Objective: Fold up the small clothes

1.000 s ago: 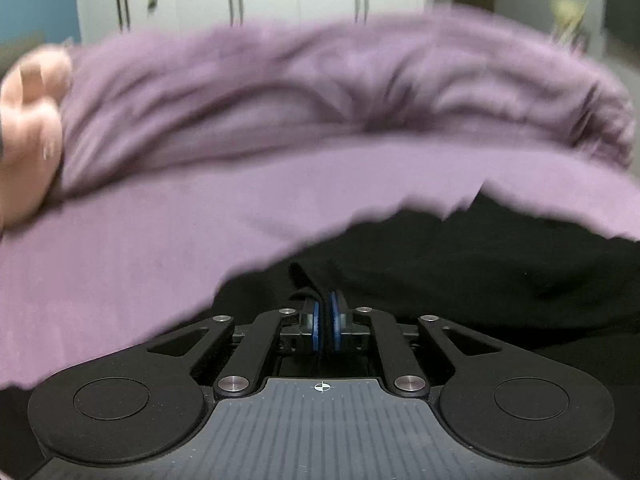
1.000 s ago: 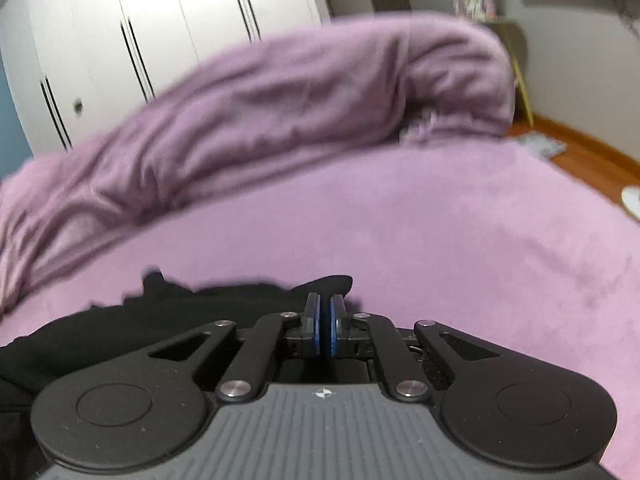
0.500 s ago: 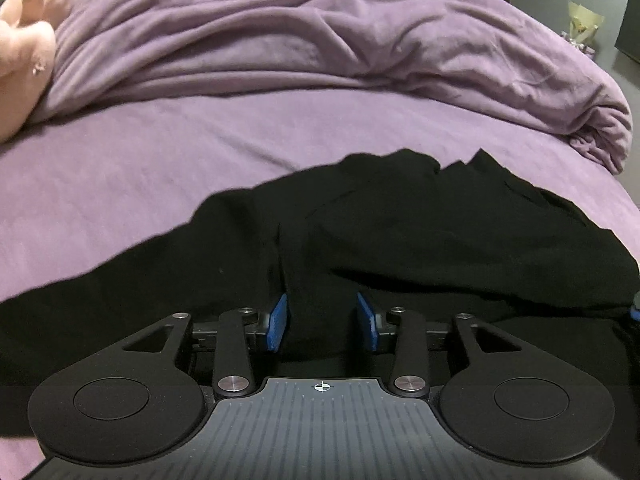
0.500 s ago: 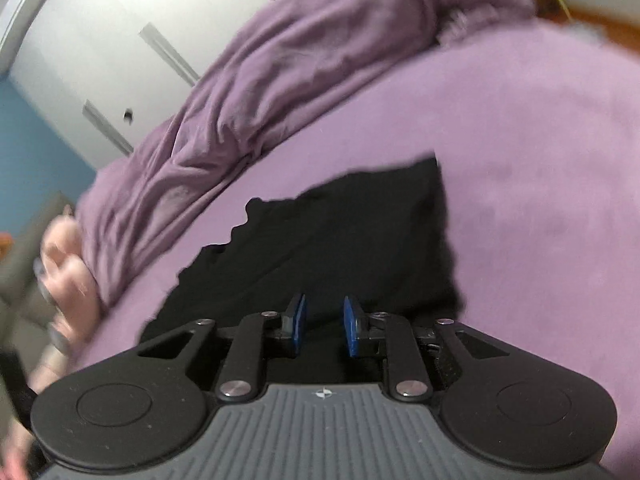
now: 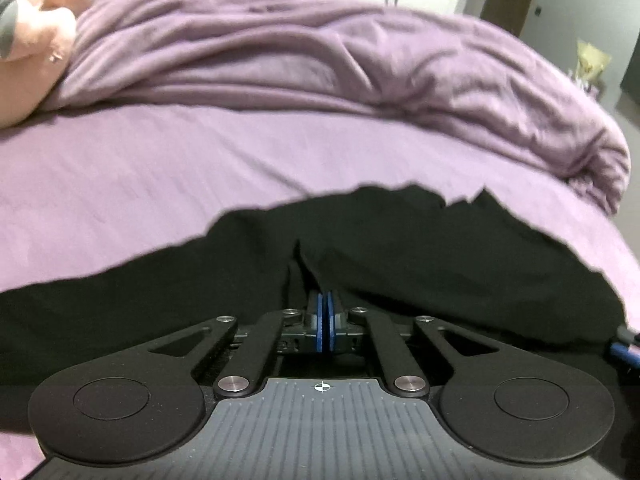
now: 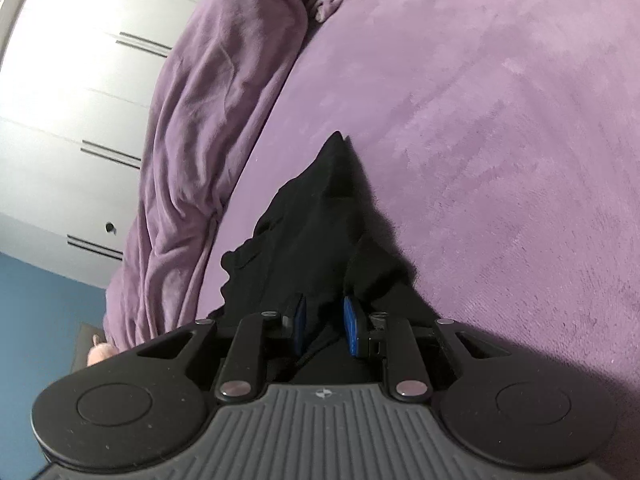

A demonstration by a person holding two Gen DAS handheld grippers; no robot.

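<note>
Clearly soft and limp, the black garment (image 5: 420, 256) lies spread on the purple bed (image 5: 160, 168), its far edge rumpled and uneven, with a crease running down toward the near hem. It looks light and thin, so I judge it will sag and drape from any single pinch and slide easily over the plush sheet; taking it by the hem or corners, one point for each hand, should keep the fold line straight. Bunched cloth near the crease could be caught double if the grip goes too deep.

At the near edge the left tool (image 5: 325, 322) has its blue pads pressed together right where the crease meets the hem, seemingly clamped on a pinch of the fabric, held low and roughly level with the bed. The right tool (image 6: 325, 330) is rolled strongly to one side, so the room looks tilted in its view; its blue pads (image 6: 350, 330) stand apart with black cloth passing between them, not yet squeezed. From there the garment tapers away to a pointed corner (image 6: 335, 140) on the sheet.

Beyond lies a heaped purple duvet (image 5: 320, 60), a pink plush toy (image 5: 32, 40) at the far left, and white wardrobe doors (image 6: 72, 120) behind
</note>
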